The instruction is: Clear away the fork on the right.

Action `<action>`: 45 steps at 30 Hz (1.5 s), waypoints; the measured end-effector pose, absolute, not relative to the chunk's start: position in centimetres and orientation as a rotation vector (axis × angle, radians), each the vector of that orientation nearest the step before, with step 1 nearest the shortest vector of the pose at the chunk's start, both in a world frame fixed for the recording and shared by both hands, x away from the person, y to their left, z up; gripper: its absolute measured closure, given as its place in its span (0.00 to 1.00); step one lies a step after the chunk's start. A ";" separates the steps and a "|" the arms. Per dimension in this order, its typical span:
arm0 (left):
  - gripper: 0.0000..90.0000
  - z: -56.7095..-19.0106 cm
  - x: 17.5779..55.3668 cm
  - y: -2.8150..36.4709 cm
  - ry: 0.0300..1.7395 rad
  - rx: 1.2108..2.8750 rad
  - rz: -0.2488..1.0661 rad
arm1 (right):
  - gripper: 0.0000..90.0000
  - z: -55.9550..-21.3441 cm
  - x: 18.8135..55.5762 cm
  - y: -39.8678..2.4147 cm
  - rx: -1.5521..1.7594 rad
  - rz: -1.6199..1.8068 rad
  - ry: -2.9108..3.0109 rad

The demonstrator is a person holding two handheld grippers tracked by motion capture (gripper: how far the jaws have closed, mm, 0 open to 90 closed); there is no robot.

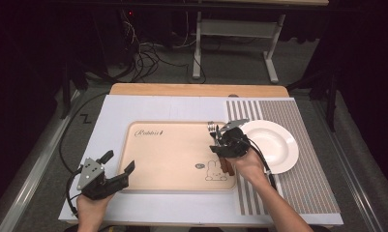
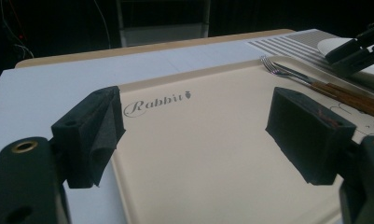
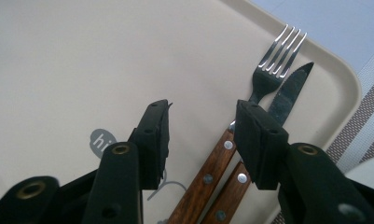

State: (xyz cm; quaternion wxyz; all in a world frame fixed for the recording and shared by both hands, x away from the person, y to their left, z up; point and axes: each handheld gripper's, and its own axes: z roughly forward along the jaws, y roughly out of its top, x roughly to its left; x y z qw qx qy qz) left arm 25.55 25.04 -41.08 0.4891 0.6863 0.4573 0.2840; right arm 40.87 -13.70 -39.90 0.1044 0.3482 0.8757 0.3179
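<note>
The fork [image 3: 268, 74] and knife [image 3: 287, 95] lie side by side on the tray [image 1: 172, 179], close along its right rim, tips pointing away from the person. Both have bright steel heads and brown wooden handles set with small round rivets; the fork has four slim tines, the knife a narrow pointed blade. The tray is smooth, beige and rectangular with rounded corners. The right gripper [image 3: 201, 135] hovers just above the handles, its jaws partly apart and empty. The left gripper [image 2: 194, 135] rests at the tray's near left corner, jaws wide, holding nothing.
</note>
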 end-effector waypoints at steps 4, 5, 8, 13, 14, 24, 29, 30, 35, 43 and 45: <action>0.22 -41.1 25.6 25.1 1.113 1.669 0.692 | 0.62 -39.5 40.6 -14.4 1.027 0.942 2.563; 0.22 -41.1 25.6 25.0 1.113 1.669 0.693 | 0.62 -39.5 40.6 -14.6 1.019 0.948 2.561; 0.22 -41.1 25.5 25.0 1.113 1.671 0.693 | 0.62 -39.3 40.3 -15.1 1.019 0.961 2.549; 0.22 -41.1 25.5 25.0 1.107 1.676 0.695 | 0.60 -39.1 39.7 -16.0 1.010 0.996 2.530; 0.22 -41.1 25.5 25.0 1.107 1.679 0.696 | 0.59 -39.0 39.5 -16.1 1.008 0.997 2.529; 0.22 -41.1 25.5 25.0 1.110 1.678 0.698 | 0.56 -38.6 38.4 -18.5 1.038 1.065 2.472; 0.22 -41.1 25.5 25.0 1.115 1.676 0.701 | 0.55 -38.6 37.8 -19.8 1.051 1.089 2.440; 0.22 -41.1 25.5 25.0 1.115 1.675 0.701 | 0.55 -38.6 37.7 -20.0 1.052 1.095 2.438; 0.22 -41.1 25.5 25.1 1.114 1.674 0.702 | 0.53 -38.8 37.3 -21.1 1.070 1.101 2.417; 0.22 -41.1 25.5 25.0 1.115 1.677 0.700 | 0.51 -38.8 36.6 -22.8 1.091 1.121 2.375; 0.22 -41.1 25.5 25.0 1.117 1.675 0.701 | 0.51 -38.8 36.3 -23.3 1.093 1.126 2.363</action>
